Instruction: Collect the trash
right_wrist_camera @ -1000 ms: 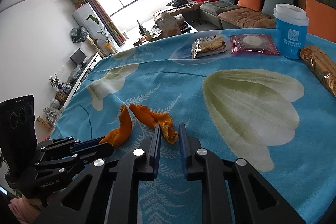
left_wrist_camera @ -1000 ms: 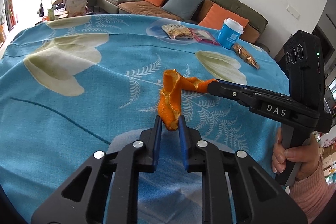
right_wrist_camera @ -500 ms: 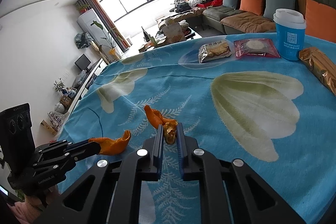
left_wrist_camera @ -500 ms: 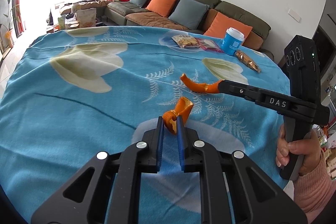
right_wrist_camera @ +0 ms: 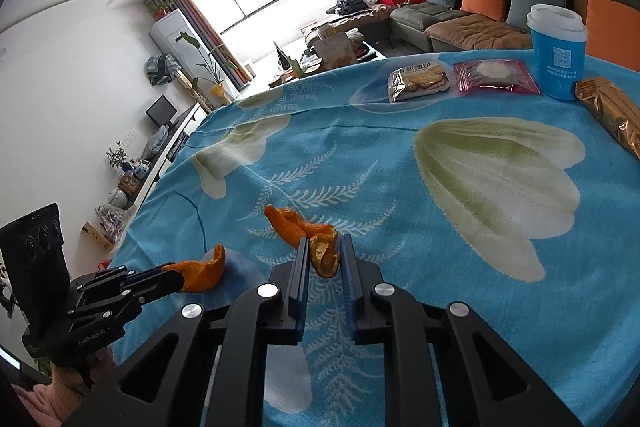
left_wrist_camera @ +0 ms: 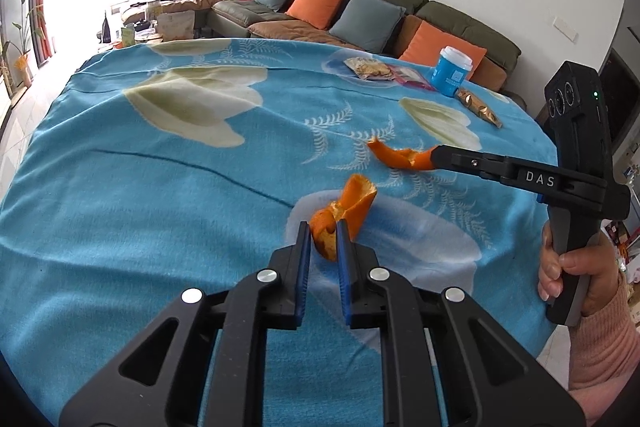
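Two pieces of orange peel hang over the blue flowered tablecloth point(left_wrist_camera: 160, 187). My left gripper point(left_wrist_camera: 322, 227) is shut on one curled piece of peel point(left_wrist_camera: 354, 201), which sticks up past its fingertips. To its right, a hand holds my right gripper point(left_wrist_camera: 434, 157), which carries the other piece of peel point(left_wrist_camera: 394, 157). In the right wrist view the right gripper point(right_wrist_camera: 324, 241) has that piece of peel point(right_wrist_camera: 292, 223) between its pads, and its jaws are opening slightly. The left gripper point(right_wrist_camera: 176, 273) shows there at lower left with its piece of peel point(right_wrist_camera: 204, 269).
At the far side of the table stand a blue cup with a white lid point(right_wrist_camera: 558, 55), a biscuit packet point(right_wrist_camera: 418, 77), a pink packet point(right_wrist_camera: 494, 77) and a gold wrapper point(right_wrist_camera: 612, 111). A sofa with cushions point(left_wrist_camera: 360, 11) stands behind.
One long strip of peel held by both grippers has torn in two. The left gripper has drawn back with its piece, and the gap between the pieces has widened.
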